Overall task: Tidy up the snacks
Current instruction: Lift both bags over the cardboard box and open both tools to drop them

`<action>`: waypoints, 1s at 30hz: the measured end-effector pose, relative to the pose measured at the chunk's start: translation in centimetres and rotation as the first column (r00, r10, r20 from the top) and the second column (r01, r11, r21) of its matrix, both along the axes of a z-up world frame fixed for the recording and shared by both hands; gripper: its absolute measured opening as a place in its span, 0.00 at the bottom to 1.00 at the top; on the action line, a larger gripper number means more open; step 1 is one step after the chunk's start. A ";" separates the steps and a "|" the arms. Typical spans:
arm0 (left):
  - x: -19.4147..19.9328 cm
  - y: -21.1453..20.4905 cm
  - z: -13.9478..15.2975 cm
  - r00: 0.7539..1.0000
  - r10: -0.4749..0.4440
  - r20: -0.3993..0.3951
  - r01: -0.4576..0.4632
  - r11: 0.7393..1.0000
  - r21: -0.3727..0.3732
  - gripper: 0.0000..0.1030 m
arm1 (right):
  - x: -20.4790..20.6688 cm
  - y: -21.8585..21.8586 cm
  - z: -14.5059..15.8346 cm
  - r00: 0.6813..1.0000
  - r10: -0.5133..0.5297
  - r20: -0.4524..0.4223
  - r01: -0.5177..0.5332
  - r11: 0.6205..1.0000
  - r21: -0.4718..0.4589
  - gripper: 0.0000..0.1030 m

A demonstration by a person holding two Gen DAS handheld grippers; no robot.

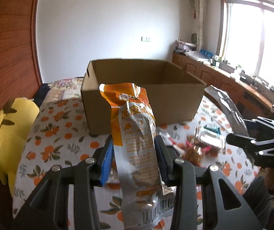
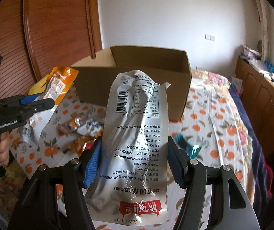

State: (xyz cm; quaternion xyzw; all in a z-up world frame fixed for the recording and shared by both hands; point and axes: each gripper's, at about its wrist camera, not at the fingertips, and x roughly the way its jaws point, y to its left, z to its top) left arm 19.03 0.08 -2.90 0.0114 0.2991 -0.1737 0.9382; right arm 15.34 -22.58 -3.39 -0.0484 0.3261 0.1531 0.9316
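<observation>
While the left gripper is clamping the orange snack pouch and the right gripper the silver pouch, both above the bedspread, clearing the cardboard box rim is mattering most.

Both handheld grippers point forward and slightly downward, the left gripper with its jaws pressed against the sides of an orange snack packet, the right gripper with its jaws clamped wider around a silver snack packet.
</observation>
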 end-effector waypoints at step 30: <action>17.1 -2.4 4.6 0.997 -0.025 0.079 0.026 1.000 -0.012 0.38 | 17.3 1.7 3.8 0.993 0.076 0.095 -0.072 0.997 -0.038 0.63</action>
